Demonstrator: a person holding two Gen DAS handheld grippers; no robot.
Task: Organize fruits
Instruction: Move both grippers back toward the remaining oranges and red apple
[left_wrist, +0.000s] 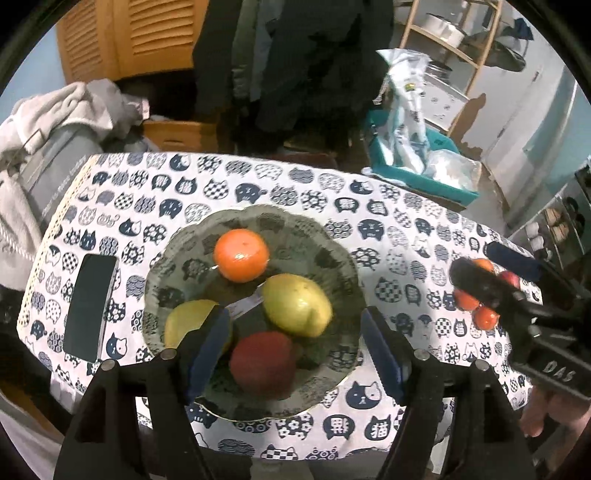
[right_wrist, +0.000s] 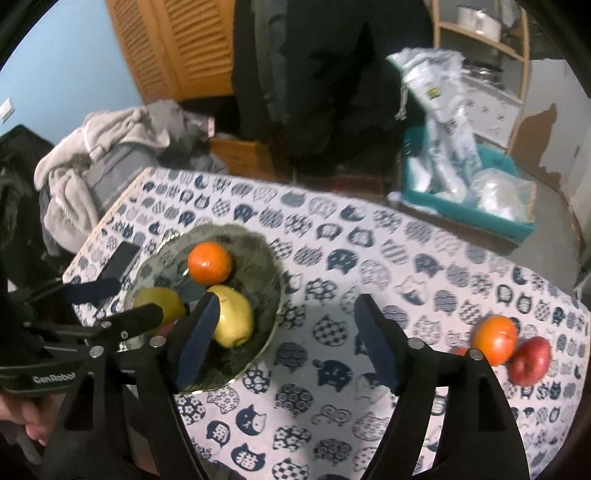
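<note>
Both grippers (left_wrist: 293, 350) (right_wrist: 284, 343) gape empty above cat-print tablecloth (right_wrist: 369, 266), louvered doors (right_wrist: 184, 44) behind.

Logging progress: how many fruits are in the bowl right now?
4: an orange at the back, a yellow fruit mid-right, another yellow one left, a red fruit in front. Fingers may hide more.

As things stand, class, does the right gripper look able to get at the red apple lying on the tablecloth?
Probably yes. The right gripper is open and empty, and the red apple lies uncovered on the tablecloth just right of it. Only the orange fruit touching it crowds one side.
</note>
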